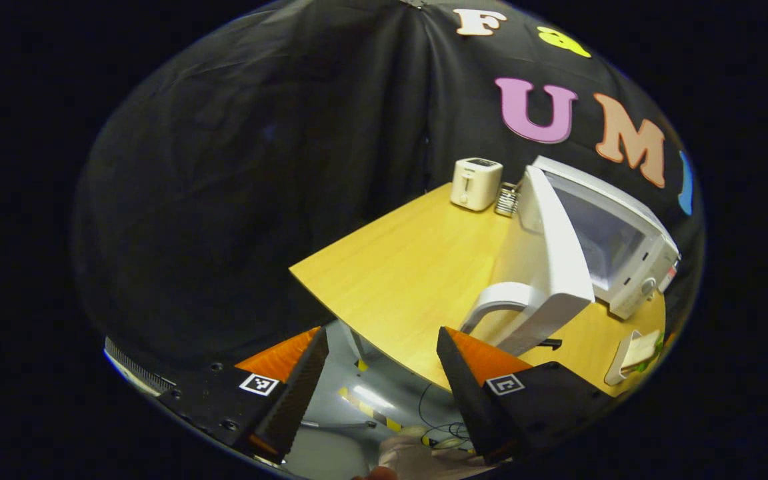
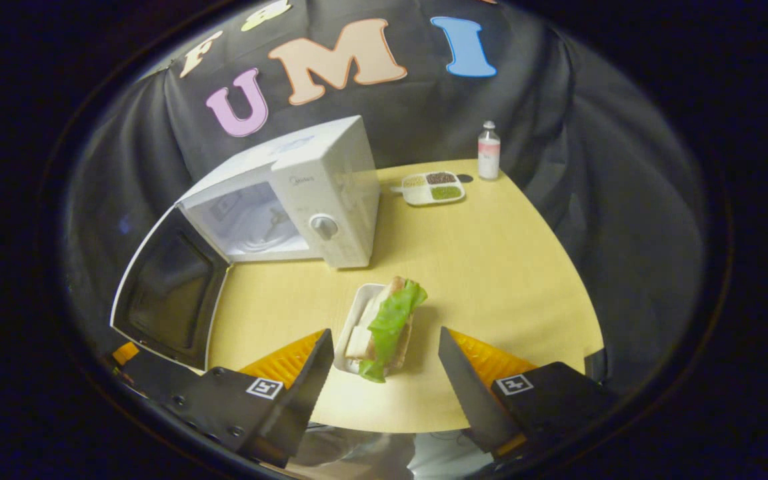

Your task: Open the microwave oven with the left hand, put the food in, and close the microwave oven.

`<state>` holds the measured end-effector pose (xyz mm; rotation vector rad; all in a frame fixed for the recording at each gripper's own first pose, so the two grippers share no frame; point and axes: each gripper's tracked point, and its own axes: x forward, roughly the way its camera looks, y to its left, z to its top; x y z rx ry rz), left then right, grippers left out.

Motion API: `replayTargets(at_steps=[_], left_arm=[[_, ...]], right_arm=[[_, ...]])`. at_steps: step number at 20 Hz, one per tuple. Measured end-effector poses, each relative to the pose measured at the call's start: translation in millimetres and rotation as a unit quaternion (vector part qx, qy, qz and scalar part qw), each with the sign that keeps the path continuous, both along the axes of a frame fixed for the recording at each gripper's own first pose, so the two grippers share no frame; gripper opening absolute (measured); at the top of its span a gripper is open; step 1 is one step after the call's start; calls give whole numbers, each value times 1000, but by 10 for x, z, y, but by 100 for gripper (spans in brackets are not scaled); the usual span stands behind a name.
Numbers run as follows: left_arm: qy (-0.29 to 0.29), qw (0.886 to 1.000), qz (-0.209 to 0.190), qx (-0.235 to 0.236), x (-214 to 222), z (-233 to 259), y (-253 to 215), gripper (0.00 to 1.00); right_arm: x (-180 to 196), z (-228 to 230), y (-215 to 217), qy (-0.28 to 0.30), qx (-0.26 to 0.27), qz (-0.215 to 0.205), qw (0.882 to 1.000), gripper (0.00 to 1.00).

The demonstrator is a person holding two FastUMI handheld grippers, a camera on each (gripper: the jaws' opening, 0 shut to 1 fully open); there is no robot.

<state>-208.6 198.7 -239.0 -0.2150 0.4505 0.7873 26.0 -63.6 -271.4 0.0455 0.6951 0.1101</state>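
The oven (image 2: 331, 193) cavity is left unobstructed by the swung-out door (image 2: 171, 287); bare table (image 2: 504, 267) is seen between sandwich (image 2: 384, 323) and right edge.

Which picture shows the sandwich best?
The right gripper view. There the sandwich, with green lettuce, lies on its small white tray right ahead between the open tongs. In the left gripper view it is a small bit at the edge.

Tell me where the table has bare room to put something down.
Free: the wide patch between the sandwich, the divided tray and the table's right edge; also the stretch between the toaster and the near corner. Crowded: the strip before the microwave, where its open door swings out.
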Motion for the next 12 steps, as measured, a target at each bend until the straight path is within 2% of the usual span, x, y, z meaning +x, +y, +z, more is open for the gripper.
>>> replayTargets(at_steps=[4,5,6,10,11,12], left_arm=[[-45,997,46,37,-209,453,140,96],[-56,996,49,47,-202,565,153,94],[-66,995,50,57,-209,647,132,94],[-107,987,66,96,-205,1015,56,93],[-110,987,68,97,-196,1050,30,93],[-108,987,72,97,-202,1030,18,93]], right_arm=[[7,-299,-11,57,6,4,998,100],[24,-352,-10,65,8,3,998,93],[39,-398,-18,73,10,4,997,92],[114,-564,15,109,29,-8,994,92],[125,-596,37,118,38,-11,992,97],[133,-629,72,128,49,-11,990,89]])
